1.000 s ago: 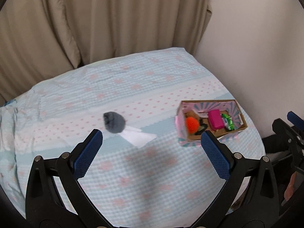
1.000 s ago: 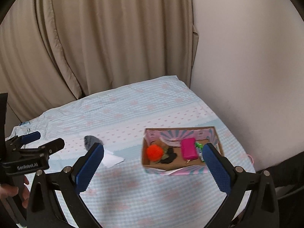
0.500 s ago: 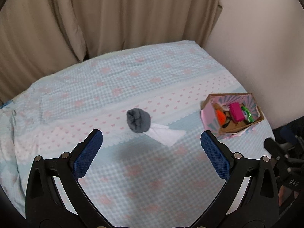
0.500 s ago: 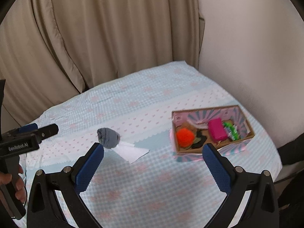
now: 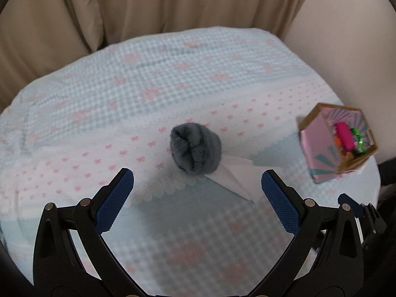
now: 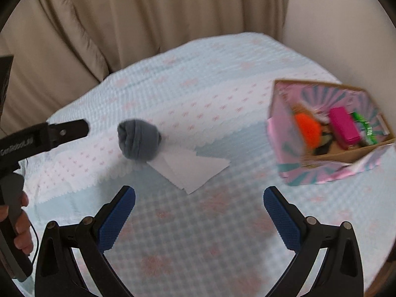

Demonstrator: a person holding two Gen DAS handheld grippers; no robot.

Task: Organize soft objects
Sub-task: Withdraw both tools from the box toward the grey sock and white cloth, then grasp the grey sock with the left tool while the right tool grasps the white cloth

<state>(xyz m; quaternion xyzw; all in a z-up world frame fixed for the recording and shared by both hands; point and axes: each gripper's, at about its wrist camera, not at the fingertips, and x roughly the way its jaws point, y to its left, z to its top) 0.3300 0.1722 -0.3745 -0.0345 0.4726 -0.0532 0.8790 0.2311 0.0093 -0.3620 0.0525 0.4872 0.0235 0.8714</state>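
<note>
Rolled grey sock ball [image 5: 195,148] lies on the bed [image 5: 148,79], mid-cover on the white band w/ pink bows. Folded white tissue [image 5: 235,173] is touching the sock ball, on the side toward the box. Patterned pink box [image 6: 324,133] sits well apart from the sock ball, near the wall side; inside: orange pompom [image 6: 308,130], magenta block [image 6: 344,127], green bits, a dark item, too blurred to name. Left gripper [image 5: 198,188] is above the bed just short of the sock ball, blue pads spread wide, nothing held. Right gripper [image 6: 199,205] is likewise wide & holding nothing, nearer the tissue. Beige curtain [image 6: 148,12] hangs beyond the sock ball.
</note>
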